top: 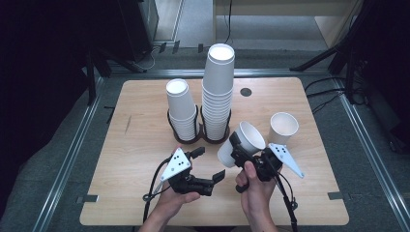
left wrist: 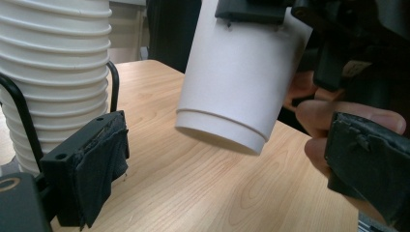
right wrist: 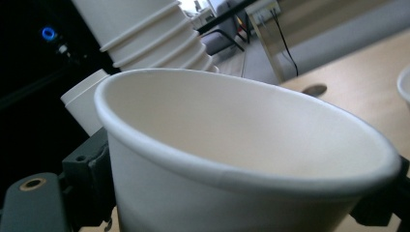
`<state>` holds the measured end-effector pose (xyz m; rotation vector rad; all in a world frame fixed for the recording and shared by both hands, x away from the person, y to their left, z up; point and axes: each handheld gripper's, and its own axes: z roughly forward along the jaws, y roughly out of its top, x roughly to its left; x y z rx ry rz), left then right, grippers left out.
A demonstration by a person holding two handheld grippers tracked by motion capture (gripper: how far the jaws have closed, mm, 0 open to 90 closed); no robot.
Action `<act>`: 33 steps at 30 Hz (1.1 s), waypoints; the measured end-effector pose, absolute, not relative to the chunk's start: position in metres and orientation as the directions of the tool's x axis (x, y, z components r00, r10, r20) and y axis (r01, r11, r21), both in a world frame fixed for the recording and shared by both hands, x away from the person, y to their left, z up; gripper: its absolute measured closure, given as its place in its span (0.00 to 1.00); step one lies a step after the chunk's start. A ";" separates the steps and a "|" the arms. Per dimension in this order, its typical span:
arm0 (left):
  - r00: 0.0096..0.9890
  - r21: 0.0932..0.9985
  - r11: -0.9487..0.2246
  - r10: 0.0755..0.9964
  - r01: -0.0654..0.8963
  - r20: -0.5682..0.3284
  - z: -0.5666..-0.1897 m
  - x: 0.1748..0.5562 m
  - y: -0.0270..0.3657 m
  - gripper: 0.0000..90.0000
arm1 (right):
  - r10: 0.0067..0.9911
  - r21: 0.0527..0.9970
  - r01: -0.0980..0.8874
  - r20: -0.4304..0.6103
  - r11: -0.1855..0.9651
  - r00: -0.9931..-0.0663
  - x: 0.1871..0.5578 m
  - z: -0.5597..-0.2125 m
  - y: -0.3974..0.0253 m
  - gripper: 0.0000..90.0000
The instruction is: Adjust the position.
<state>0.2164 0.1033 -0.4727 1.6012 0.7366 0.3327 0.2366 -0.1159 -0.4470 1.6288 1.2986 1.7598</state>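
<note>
The paper cup [top: 241,143] sits pinched between the jaws of my right gripper [top: 240,150], tilted with its mouth up and away from me, its base clear of the tabletop [top: 140,145]. I judge it very light and thin-walled, easy to crush, so the hold should stay gentle and near the rolled rim, where the wall is stiffest; the smooth side could slip under a loose grip. It is plain white, tapered, with a raised ring near the base. My left gripper [top: 209,164] hangs just beside it, its padded jaws spread wide and holding nothing, the cup's base between and beyond them in the left gripper view. Ahead of both jaws, two stacks of cups [top: 218,92] stand in a black wire holder [top: 186,135]. Off to the right of my right jaws, a single upright cup [top: 283,127] rests alone.
</note>
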 end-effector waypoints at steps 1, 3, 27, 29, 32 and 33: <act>0.752 0.964 -0.015 0.629 0.266 -0.198 -0.472 0.216 0.103 0.03 | 0.823 0.855 0.267 0.508 -0.445 -0.252 0.236 -0.444 -0.115 0.13; 0.754 0.964 -0.017 0.626 0.267 -0.198 -0.472 0.217 0.104 0.03 | 0.849 0.892 0.242 0.443 -0.383 -0.288 0.235 -0.441 -0.113 0.13; 0.768 0.958 -0.035 0.606 0.284 -0.205 -0.473 0.217 0.096 0.03 | 0.856 0.987 0.122 0.153 -0.106 -0.494 0.229 -0.427 -0.114 0.13; 0.770 0.959 -0.032 0.603 0.283 -0.207 -0.473 0.216 0.095 0.03 | 0.842 0.989 0.115 0.137 -0.090 -0.522 0.228 -0.428 -0.111 0.13; 0.777 0.961 -0.041 0.598 0.275 -0.197 -0.474 0.216 0.094 0.03 | 0.817 0.993 0.101 0.112 -0.067 -0.566 0.224 -0.429 -0.106 0.13; 0.779 0.961 -0.042 0.596 0.273 -0.195 -0.474 0.216 0.094 0.03 | 0.809 0.994 0.095 0.100 -0.056 -0.579 0.223 -0.429 -0.103 0.13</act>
